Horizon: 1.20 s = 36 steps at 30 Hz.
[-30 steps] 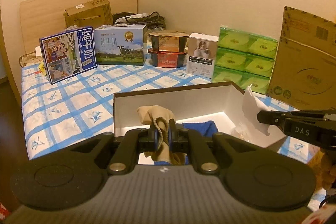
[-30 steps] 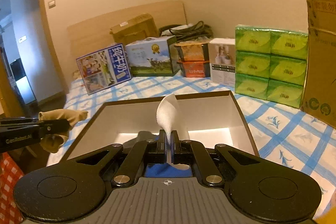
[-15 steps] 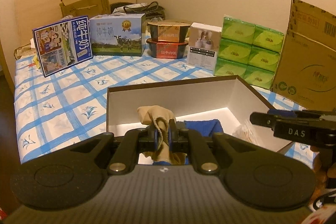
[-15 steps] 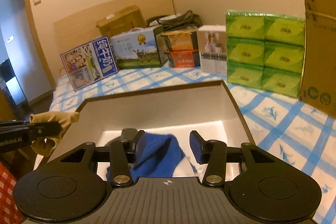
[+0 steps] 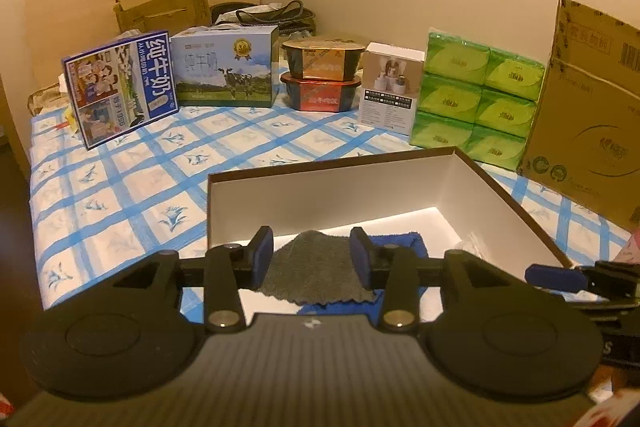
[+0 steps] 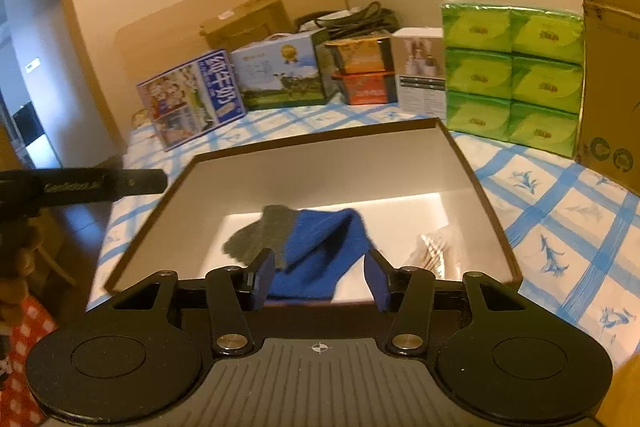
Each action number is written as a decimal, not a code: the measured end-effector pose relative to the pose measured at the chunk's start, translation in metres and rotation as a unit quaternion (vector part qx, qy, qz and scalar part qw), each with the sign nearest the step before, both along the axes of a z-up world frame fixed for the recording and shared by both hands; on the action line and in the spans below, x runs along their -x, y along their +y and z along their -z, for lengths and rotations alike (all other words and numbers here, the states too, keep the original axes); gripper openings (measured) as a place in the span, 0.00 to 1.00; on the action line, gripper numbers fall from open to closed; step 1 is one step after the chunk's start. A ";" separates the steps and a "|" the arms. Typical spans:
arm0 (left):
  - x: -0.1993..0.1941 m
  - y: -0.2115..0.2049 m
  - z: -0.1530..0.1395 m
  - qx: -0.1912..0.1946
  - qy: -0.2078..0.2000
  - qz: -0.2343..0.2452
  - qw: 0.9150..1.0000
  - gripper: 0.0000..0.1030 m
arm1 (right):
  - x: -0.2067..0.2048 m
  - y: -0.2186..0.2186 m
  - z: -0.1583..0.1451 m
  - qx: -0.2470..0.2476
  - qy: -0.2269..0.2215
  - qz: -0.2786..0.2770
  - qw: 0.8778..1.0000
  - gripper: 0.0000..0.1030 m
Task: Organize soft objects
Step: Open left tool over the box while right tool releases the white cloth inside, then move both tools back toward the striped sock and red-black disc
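An open box with a brown rim (image 5: 332, 166) (image 6: 320, 141) and a white inside lies on the blue-checked bedspread. Inside it lie a grey cloth (image 5: 316, 267) (image 6: 256, 235), a blue cloth (image 5: 400, 239) (image 6: 320, 251) partly over it, and a pale crumpled item (image 6: 432, 251) at the right wall. My left gripper (image 5: 312, 257) is at the box's near left corner. Its jaws are opening with nothing pinched, and the grey cloth shows beyond them. My right gripper (image 6: 320, 277) is over the near edge, jaws opening, empty, above the blue cloth. The beige cloth is out of sight.
Milk cartons (image 5: 120, 87), stacked food tubs (image 5: 322, 75), a small white box (image 5: 390, 87) and green tissue packs (image 5: 476, 99) line the far side. A tall cardboard box (image 5: 592, 115) stands at the right. The left gripper's finger (image 6: 132, 181) reaches toward the box's left edge.
The left jaws have opened and the beige cloth is gone from between them. The right jaws let go of the white cloth and opened. The left gripper moved closer to the box.
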State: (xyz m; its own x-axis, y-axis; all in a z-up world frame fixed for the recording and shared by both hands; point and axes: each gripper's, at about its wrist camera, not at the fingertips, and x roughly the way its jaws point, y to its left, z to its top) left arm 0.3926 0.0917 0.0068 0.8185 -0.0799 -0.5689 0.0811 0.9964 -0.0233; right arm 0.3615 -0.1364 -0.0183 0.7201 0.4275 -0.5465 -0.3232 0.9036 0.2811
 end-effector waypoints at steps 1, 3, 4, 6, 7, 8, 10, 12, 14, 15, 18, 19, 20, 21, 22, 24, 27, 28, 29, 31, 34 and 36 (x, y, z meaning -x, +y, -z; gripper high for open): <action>0.004 0.001 -0.002 0.002 0.000 -0.001 1.000 0.39 | 0.007 0.000 -0.003 -0.003 -0.002 -0.004 1.000 0.50; 0.014 0.005 -0.007 0.009 -0.001 -0.005 1.000 0.42 | 0.019 0.000 -0.008 -0.005 -0.004 -0.011 1.000 0.51; 0.020 0.007 -0.009 0.014 -0.001 -0.006 1.000 0.42 | 0.025 0.000 -0.011 -0.007 -0.005 -0.013 1.000 0.52; 0.034 0.010 -0.014 0.020 0.003 -0.013 1.000 0.42 | 0.037 -0.001 -0.017 -0.012 -0.008 -0.018 1.000 0.53; 0.043 0.012 -0.017 0.023 0.002 -0.016 1.000 0.42 | 0.044 -0.002 -0.020 -0.015 -0.009 -0.020 1.000 0.53; 0.052 0.014 -0.020 0.026 0.003 -0.020 0.999 0.42 | 0.050 -0.003 -0.024 -0.017 -0.011 -0.021 1.000 0.54; 0.069 0.018 -0.025 0.034 0.005 -0.029 0.999 0.42 | 0.063 -0.006 -0.030 -0.019 -0.015 -0.024 0.999 0.54; 0.089 0.021 -0.031 0.038 0.005 -0.036 0.999 0.42 | 0.077 -0.009 -0.036 -0.021 -0.017 -0.027 0.999 0.55; 0.109 0.023 -0.035 0.039 0.006 -0.043 0.998 0.42 | 0.090 -0.013 -0.041 -0.024 -0.016 -0.026 0.999 0.55; 0.118 0.024 -0.037 0.041 0.006 -0.046 0.998 0.42 | 0.096 -0.016 -0.043 -0.026 -0.016 -0.026 0.999 0.55; 0.146 0.026 -0.042 0.051 0.011 -0.055 0.997 0.42 | 0.116 -0.025 -0.047 -0.026 -0.014 -0.027 0.999 0.55; 0.154 0.026 -0.043 0.053 0.013 -0.057 0.997 0.42 | 0.124 -0.029 -0.048 -0.027 -0.013 -0.026 0.999 0.55; 0.164 0.025 -0.045 0.053 0.014 -0.059 0.997 0.42 | 0.131 -0.033 -0.048 -0.029 -0.010 -0.024 0.999 0.55; 0.173 0.024 -0.047 0.053 0.014 -0.062 0.997 0.42 | 0.139 -0.037 -0.049 -0.032 -0.006 -0.025 0.999 0.55; 0.182 0.023 -0.049 0.052 0.015 -0.065 0.996 0.42 | 0.147 -0.042 -0.049 -0.034 -0.001 -0.025 0.999 0.55; 0.199 0.020 -0.052 0.052 0.016 -0.066 0.996 0.42 | 0.161 -0.051 -0.049 -0.035 0.005 -0.023 0.999 0.55; 0.224 0.013 -0.054 0.054 0.019 -0.061 0.997 0.42 | 0.180 -0.063 -0.049 -0.030 0.011 -0.018 0.999 0.55; 0.230 0.011 -0.054 0.053 0.019 -0.060 0.997 0.42 | 0.186 -0.067 -0.049 -0.029 0.012 -0.015 0.999 0.55; 0.237 0.008 -0.054 0.053 0.020 -0.059 0.997 0.42 | 0.191 -0.071 -0.049 -0.030 0.013 -0.013 0.999 0.55; 0.246 0.002 -0.053 0.057 0.025 -0.056 0.996 0.42 | 0.199 -0.078 -0.050 -0.032 0.013 -0.010 0.999 0.55; 0.259 -0.006 -0.051 0.058 0.028 -0.049 0.997 0.42 | 0.210 -0.087 -0.051 -0.035 0.015 -0.004 0.999 0.55; 0.268 -0.013 -0.050 0.055 0.027 -0.042 0.997 0.42 | 0.216 -0.091 -0.051 -0.035 0.015 -0.003 0.999 0.55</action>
State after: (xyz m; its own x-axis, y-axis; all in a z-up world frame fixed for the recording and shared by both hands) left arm 0.1246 0.0784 0.0568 0.7930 -0.0773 -0.6043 -0.0069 0.9907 -0.1358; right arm 0.1458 -0.2270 0.0329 0.7013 0.4705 -0.5356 -0.3200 0.8791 0.3532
